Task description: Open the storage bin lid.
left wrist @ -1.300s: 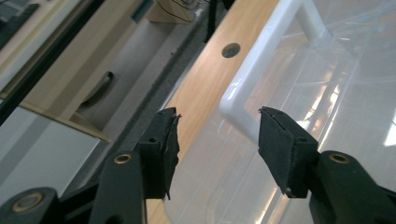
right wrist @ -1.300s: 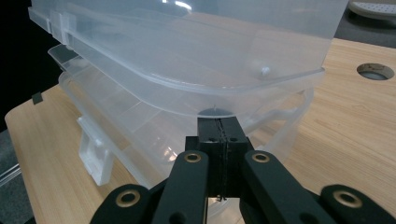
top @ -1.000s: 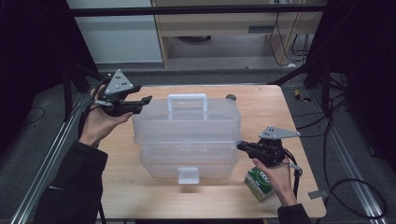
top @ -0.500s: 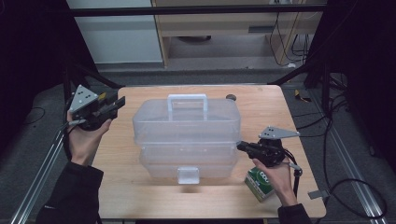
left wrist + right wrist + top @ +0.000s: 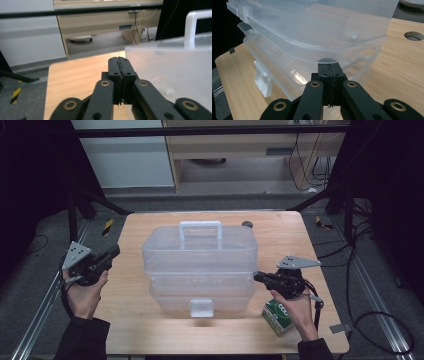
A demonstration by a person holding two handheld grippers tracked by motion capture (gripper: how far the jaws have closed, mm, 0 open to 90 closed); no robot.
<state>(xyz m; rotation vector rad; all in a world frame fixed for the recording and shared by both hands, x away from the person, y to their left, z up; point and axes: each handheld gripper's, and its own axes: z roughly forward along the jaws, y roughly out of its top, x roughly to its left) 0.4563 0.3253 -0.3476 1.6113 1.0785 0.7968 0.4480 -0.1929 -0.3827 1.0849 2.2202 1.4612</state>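
Centred on the tabletop (image 5: 150, 335) stands the clear stacked plastic box (image 5: 200, 265). Against its right side rests the right tool (image 5: 258, 277), jaws pressed together on nothing. Off its left side the left tool (image 5: 115, 251) has just closed, empty too.

A green-and-white carton (image 5: 278, 316) stands at the wooden table's (image 5: 150, 335) near right corner, a cabinet (image 5: 235, 150) beyond.

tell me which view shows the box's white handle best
The high view: the whole handle stands atop the clear box. The left gripper view catches one upright at its right edge; the right gripper view gives the box's side walls.
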